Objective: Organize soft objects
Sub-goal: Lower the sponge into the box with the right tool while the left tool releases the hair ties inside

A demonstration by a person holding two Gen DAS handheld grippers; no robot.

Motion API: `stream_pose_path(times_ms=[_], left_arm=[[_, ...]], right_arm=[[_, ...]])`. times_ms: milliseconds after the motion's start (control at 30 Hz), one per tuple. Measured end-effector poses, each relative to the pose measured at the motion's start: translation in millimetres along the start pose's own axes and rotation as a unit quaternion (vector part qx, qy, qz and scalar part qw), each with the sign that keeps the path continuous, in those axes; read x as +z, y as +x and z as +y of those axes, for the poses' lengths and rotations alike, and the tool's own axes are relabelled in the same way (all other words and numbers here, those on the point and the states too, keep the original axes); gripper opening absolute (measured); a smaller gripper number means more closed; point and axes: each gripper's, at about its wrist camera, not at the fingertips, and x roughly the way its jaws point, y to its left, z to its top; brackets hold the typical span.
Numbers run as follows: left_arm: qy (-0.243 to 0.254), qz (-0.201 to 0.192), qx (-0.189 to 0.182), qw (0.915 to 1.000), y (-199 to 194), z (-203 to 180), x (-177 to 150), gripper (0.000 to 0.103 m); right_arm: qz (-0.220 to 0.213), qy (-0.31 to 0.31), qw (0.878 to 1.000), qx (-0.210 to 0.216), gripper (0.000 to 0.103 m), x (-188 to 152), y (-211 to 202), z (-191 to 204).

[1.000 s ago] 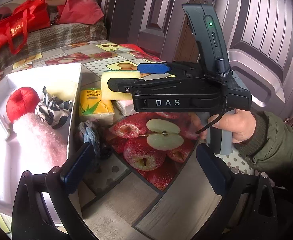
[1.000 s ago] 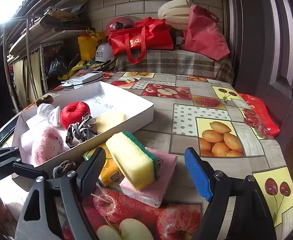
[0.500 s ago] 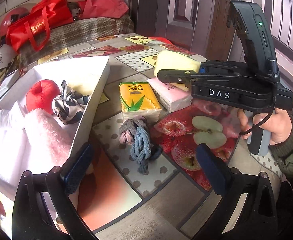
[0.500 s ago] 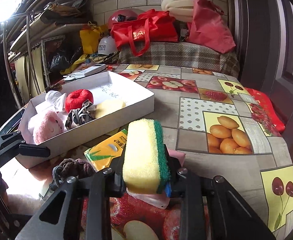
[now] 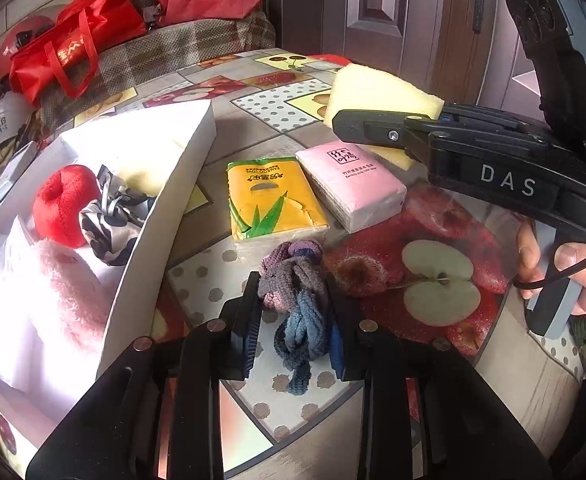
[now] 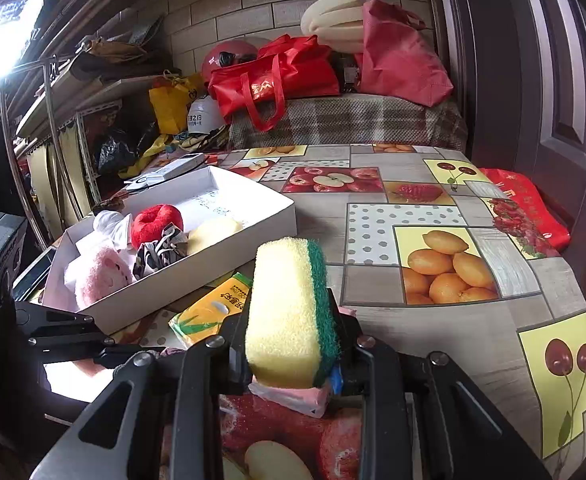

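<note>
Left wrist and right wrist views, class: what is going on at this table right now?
A person is sorting soft things into a white box. The right hand-held gripper is shut on a yellow and green sponge, lifted above a pink tissue pack. The left hand-held gripper has just closed on a braided rope toy lying on the table. A yellow tissue pack lies outside the box.

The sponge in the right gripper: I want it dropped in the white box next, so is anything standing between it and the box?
Nothing visible stands in the way. The sponge is held above the table in the right gripper, and only the flat yellow tissue pack lies below, between it and the white box, whose near wall is low.
</note>
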Motion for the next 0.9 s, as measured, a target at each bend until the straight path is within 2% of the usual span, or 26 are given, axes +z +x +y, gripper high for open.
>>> stream_pose_path(times_ms=[100,200,333,433,500,633,800,900], left_arm=[[0.009,-0.058,0.007,0.9982,-23,-5,-3,0.027],[-0.013,-0.138,0.012,0.9903,-53,4,-10,0.027],[-0.014,-0.203,0.095,0.9746,-76,22,-17,0.027],[-0.060,-0.204,0.117,0.9700,-80,54,-20,0.027],[-0.095,-0.209,0.136,0.9638,-84,77,-24,0.027],[-0.125,-0.214,0.169,0.9538,-94,107,-35,0.027],[-0.166,-0.208,0.169,0.9491,-92,134,-41,0.027],[-0.169,-0.208,0.175,0.9473,-92,136,-41,0.027]], right_arm=[[-0.013,0.007,1.000,0.001,0.028,-2,-7,0],[-0.032,0.000,0.999,-0.001,0.028,-7,-21,10],[-0.059,-0.036,0.998,-0.007,0.028,-13,-36,37],[-0.062,-0.044,0.997,0.006,0.028,-15,-38,53],[-0.052,-0.033,0.998,0.021,0.028,-15,-33,57],[-0.043,-0.029,0.998,0.022,0.028,-14,-25,64],[-0.034,-0.040,0.998,0.016,0.028,-14,-18,75],[-0.030,-0.040,0.999,0.017,0.028,-12,-11,82]])
